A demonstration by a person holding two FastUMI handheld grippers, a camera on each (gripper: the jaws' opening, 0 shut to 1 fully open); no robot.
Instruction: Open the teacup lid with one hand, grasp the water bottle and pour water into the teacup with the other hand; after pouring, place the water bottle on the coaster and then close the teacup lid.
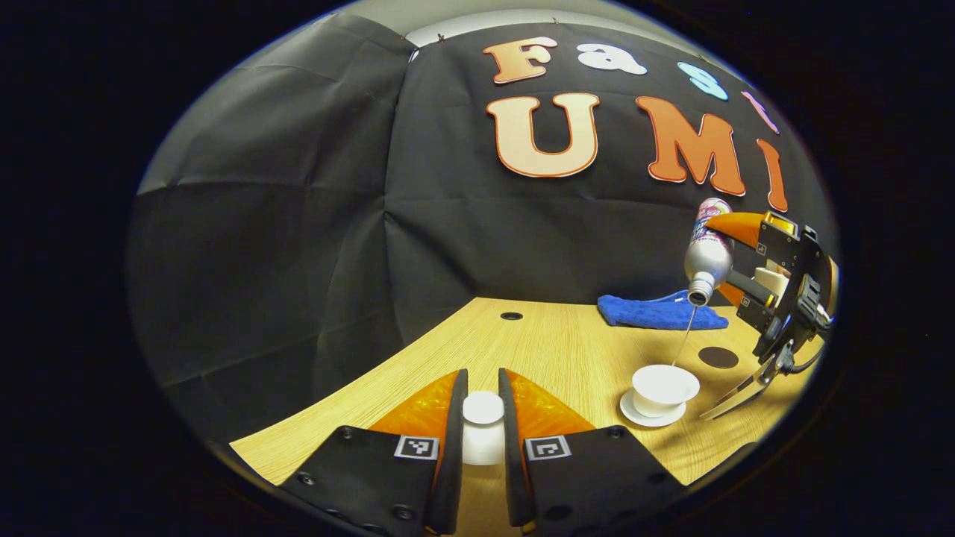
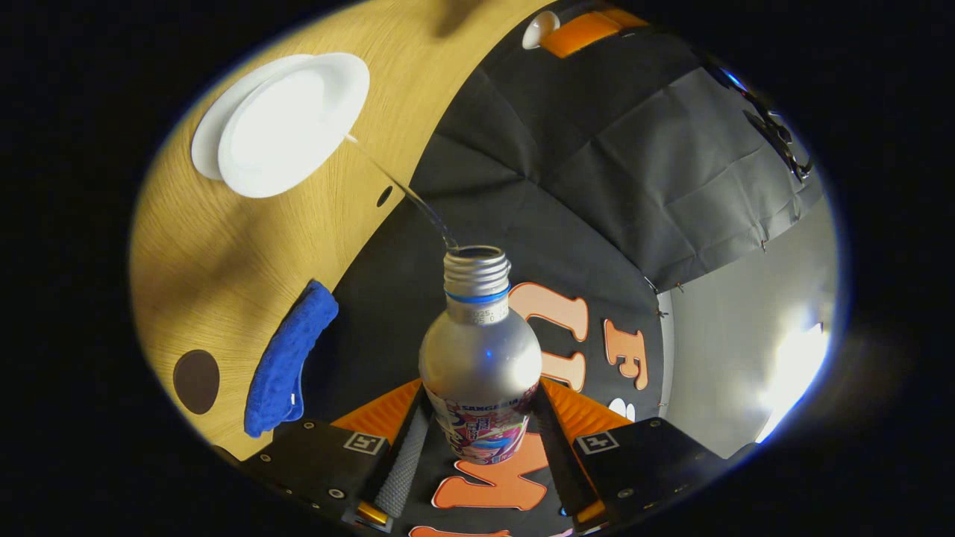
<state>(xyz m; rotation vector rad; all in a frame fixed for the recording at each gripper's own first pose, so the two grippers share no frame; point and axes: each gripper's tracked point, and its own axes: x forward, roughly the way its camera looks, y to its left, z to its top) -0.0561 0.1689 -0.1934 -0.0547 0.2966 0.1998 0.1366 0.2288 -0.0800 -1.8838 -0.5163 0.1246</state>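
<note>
In the left gripper view my left gripper point(image 1: 483, 418) is shut on the white teacup lid point(image 1: 483, 409), held over the near table. Farther right the uncovered white teacup point(image 1: 665, 383) stands on its saucer point(image 1: 634, 414). Above it my right gripper point(image 1: 735, 257) tips the silver water bottle point(image 1: 707, 253) mouth down, and a thin stream of water falls into the cup. In the right gripper view my right gripper point(image 2: 481, 418) is shut on the bottle point(image 2: 480, 350), and the stream arcs to the teacup point(image 2: 295, 119). The dark round coaster point(image 1: 718, 357) point(image 2: 196, 381) lies beside the cup.
A blue cloth point(image 1: 660, 312) point(image 2: 287, 358) lies at the back of the wooden table point(image 1: 552, 343), behind the coaster. A small dark hole point(image 1: 511, 316) sits in the tabletop near the black wall. The table's front edge curves near my left gripper.
</note>
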